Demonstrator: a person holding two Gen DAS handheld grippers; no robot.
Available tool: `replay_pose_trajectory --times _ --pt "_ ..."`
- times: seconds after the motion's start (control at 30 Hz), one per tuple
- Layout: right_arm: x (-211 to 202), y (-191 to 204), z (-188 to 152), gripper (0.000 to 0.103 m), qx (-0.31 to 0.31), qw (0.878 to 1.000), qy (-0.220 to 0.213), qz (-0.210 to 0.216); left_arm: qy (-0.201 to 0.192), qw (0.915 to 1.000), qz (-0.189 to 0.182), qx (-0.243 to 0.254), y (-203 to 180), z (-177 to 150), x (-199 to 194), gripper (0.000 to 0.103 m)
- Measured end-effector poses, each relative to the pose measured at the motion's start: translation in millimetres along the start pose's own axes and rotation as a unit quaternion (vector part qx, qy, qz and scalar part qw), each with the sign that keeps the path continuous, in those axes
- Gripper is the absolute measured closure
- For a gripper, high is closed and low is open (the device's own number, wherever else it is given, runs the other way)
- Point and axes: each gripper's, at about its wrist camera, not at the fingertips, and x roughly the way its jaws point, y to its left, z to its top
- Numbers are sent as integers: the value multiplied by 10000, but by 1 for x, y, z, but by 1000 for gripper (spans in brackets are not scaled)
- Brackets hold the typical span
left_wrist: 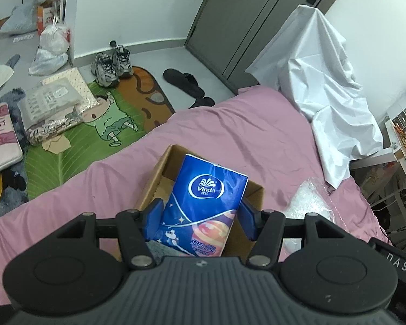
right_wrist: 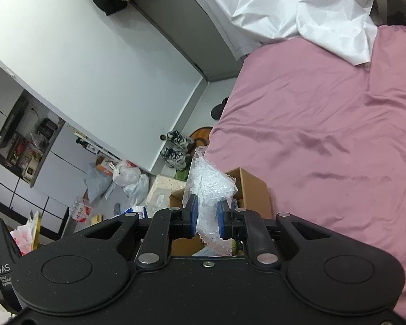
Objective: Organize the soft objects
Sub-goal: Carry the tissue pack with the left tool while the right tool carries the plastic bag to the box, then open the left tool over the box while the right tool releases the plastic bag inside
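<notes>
With left gripper [left_wrist: 200,214] pinching the Vinda tissue pack [left_wrist: 203,203] over the cardboard box [left_wrist: 159,173] near the bed's edge and right gripper [right_wrist: 207,216] clamping the bubble-wrap bag [right_wrist: 209,184], I'm mid-drop; next I'd lower, release.

Pink bed [left_wrist: 230,135]; cardboard box [left_wrist: 154,178], white sheet [left_wrist: 324,86] on it

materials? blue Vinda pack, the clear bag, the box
Vinda pack: glossy printed plastic film, likely over tissues; sheen, soft dents. Clear bag: bubble wrap by the look; translucent, pebbled surface. Box: matte brown corrugated cardboard, judging by its thick raw-edged walls.
</notes>
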Motion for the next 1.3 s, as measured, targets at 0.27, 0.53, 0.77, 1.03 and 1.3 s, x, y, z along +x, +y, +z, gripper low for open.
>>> replay_pose_trajectory --times 0.27,0.53,0.77,1.03,1.3 --pt "32 10 2 88 -64 9997 214 -101 196 9998 3 -97 12 12 23 45" --pt "51 13 3 83 -104 9991 363 -192 449 9990 40 -74 18 15 48 45" --pt "47 1 8 74 268 9993 272 -54 602 9982 75 32 16 11 63 45" --pt "26 -11 9 63 318 9992 140 -211 559 9973 381 300 7 5 68 43" --pt "10 -16 6 57 332 9992 43 -214 384 9962 648 433 -1 3 55 30"
